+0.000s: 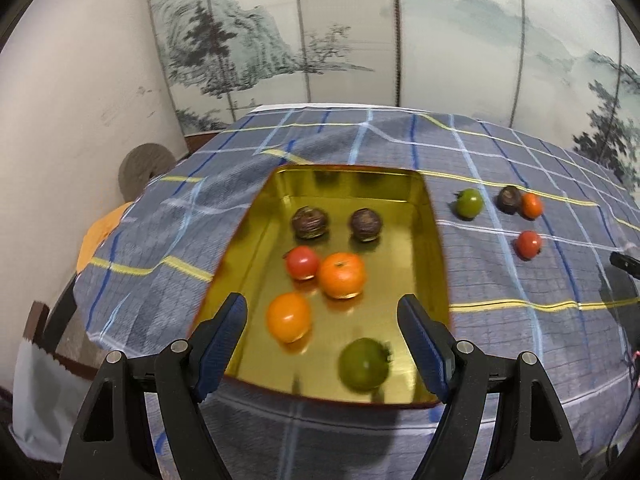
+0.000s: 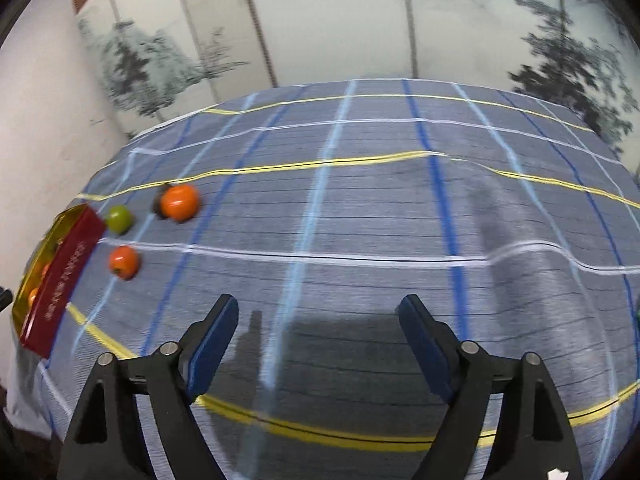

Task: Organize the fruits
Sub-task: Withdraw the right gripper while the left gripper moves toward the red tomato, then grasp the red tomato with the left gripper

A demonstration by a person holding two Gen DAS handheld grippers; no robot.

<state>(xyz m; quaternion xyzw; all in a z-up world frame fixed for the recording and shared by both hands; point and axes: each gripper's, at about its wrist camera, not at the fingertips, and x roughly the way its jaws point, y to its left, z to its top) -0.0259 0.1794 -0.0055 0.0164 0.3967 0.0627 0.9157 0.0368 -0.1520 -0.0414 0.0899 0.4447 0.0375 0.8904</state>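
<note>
Six fruits lie in the tin [image 1: 434, 240]: two brown ones at its far end, a red tomato [image 1: 302, 262] and an orange [image 1: 343, 275] mid-tin, a second orange [image 1: 289, 317] nearer me, a green tomato [image 1: 364, 364] by the near rim.

Four remain outside on the surface [image 1: 520, 340], right of the tin: a green fruit [image 1: 469, 202] closest to it, a brown one [image 1: 510, 199] touching an orange-red one [image 1: 532, 205] beyond, a red one [image 1: 528, 244] nearer me than that pair.

My left hand-held gripper [image 1: 322, 316]: jaws apart, empty, over the tin's near end. My right hand-held gripper [image 2: 320, 320]: jaws apart, empty, over bare cloth, well right of the tin [image 2: 64, 264].

Step, as I judge it: between deliveries. Next move: swing the right one toward the tin, straddle a loose fruit, close gently; round fruit may roll.
</note>
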